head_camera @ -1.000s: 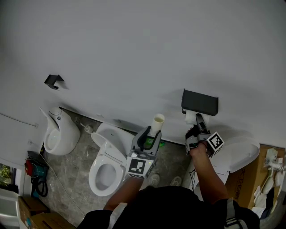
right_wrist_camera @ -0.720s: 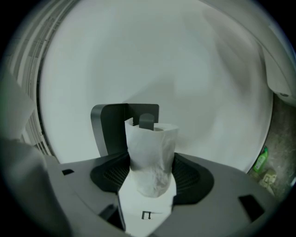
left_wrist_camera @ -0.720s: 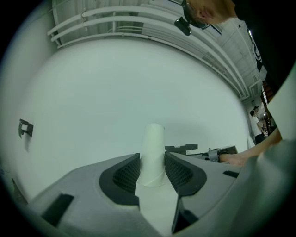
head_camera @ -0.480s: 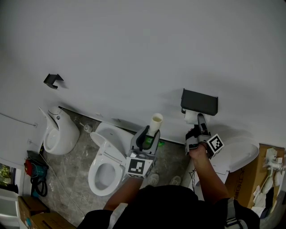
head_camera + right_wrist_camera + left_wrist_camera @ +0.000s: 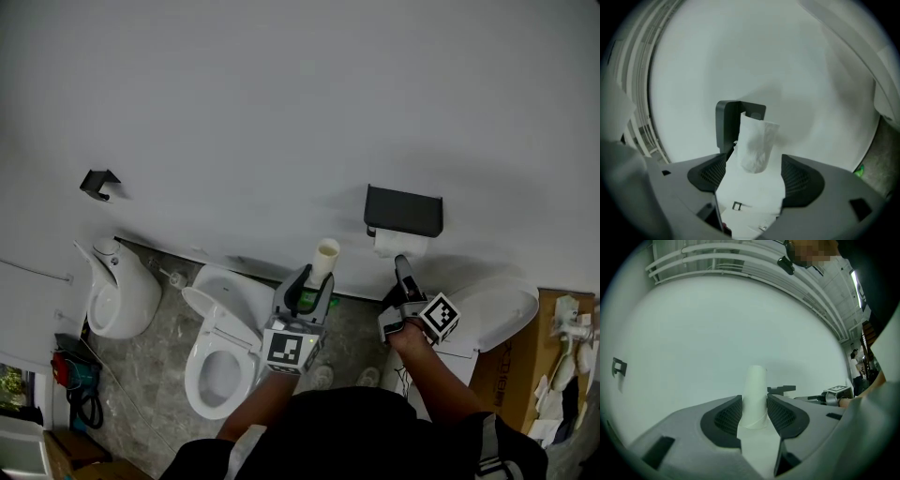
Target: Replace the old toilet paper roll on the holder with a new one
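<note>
While our left tool (image 5: 314, 282) clamps the old tube (image 5: 326, 255), our right tool (image 5: 400, 266) is opening, the new roll (image 5: 401, 244) just beyond its jaws on the holder (image 5: 404, 212).

Grey marbled floor (image 5: 155, 349) along the wall
A white toilet (image 5: 217, 361) stands near a white urinal (image 5: 117, 295); a cardboard box (image 5: 518, 361) sits at the far right.

Roll (image 5: 400, 244) just beneath the wall holder (image 5: 403, 210) — to its left, tube (image 5: 325, 259) in left tongs (image 5: 314, 284), then toilet (image 5: 217, 354).
</note>
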Available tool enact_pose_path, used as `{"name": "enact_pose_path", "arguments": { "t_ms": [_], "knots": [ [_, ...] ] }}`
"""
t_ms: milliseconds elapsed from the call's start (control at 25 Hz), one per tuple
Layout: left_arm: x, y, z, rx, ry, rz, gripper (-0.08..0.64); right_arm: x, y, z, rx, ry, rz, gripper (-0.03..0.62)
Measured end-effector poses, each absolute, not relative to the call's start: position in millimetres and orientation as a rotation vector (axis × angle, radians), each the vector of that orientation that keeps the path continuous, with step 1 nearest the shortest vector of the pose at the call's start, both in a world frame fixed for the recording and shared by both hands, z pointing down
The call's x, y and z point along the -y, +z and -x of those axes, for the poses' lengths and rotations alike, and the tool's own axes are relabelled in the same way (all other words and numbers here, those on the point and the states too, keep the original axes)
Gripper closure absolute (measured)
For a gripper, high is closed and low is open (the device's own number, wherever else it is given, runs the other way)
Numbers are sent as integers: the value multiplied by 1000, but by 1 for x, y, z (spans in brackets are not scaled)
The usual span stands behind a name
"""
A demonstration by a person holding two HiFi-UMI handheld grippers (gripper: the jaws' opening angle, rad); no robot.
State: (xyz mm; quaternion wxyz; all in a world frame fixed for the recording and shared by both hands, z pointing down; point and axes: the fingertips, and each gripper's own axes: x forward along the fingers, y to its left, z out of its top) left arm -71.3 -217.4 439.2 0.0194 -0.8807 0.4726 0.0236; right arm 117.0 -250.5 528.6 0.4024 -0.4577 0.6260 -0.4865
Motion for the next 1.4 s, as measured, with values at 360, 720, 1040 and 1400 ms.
{"name": "enact_pose_path", "arguments": {
  "t_ms": [360,720,1040,1400],
  "knots": [
    [223,440,42,-1370,67,2788,397,218,493,-129,-2016,-916,1361,315],
    [226,437,20,-1291,73,2841,397,202,460,-158,-2251,-502,1675,477],
    [229,433,17,-1287,128,2859,397,192,439,-171,-2351,-192,1880,582],
    [230,428,19,-1314,139,2854,397,188,429,-166,-2430,-37,1977,591]
  ]
}}
